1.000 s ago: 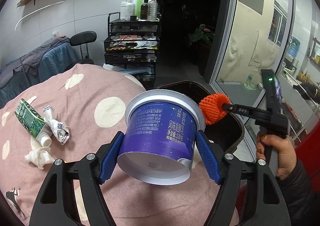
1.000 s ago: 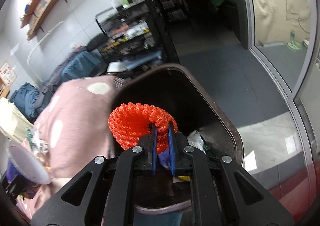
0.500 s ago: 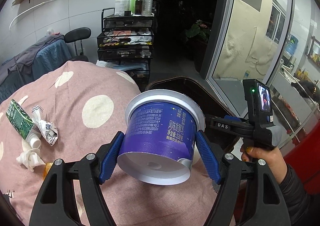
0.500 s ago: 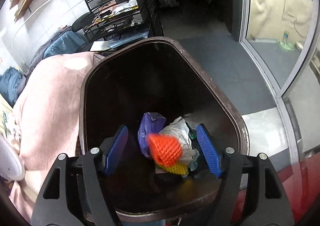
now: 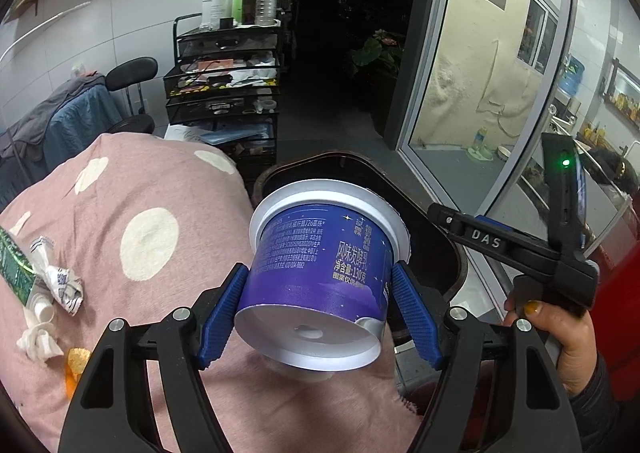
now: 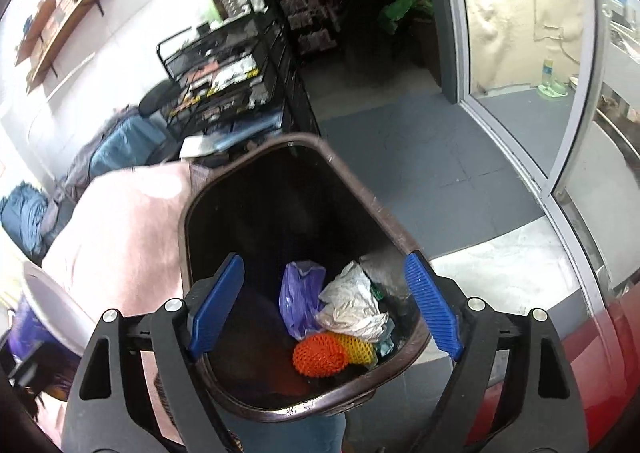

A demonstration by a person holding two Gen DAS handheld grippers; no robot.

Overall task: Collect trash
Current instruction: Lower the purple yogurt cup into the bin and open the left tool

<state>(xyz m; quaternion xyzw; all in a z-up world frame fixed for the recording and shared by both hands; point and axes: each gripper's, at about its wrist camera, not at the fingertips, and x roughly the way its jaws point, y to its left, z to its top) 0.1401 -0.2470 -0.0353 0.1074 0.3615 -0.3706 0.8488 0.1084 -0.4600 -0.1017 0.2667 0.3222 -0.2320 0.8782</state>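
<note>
My left gripper [image 5: 320,313] is shut on a purple yogurt cup [image 5: 320,269], held tilted above the pink dotted cloth [image 5: 140,213], beside the brown trash bin [image 5: 456,253]. My right gripper [image 6: 326,309] is open and empty above the bin [image 6: 360,197]. An orange foam net [image 6: 318,355] lies inside the bin with a yellow net [image 6: 356,347], a purple bag [image 6: 298,297] and crumpled white paper [image 6: 354,305]. On the cloth at the left lie a green carton [image 5: 14,269], crumpled wrappers [image 5: 60,281] and an orange scrap [image 5: 76,363].
A black wire cart [image 5: 224,93] with bottles stands behind the cloth. A chair [image 5: 128,73] with clothes is at the left. A glass door [image 5: 480,93] and grey floor [image 6: 420,157] lie to the right. A red surface [image 6: 600,353] borders the bin.
My right gripper opened and dropped the orange foam net into the bin, where it now rests. My left gripper kept hold of the yogurt cup and moved closer to the bin.
</note>
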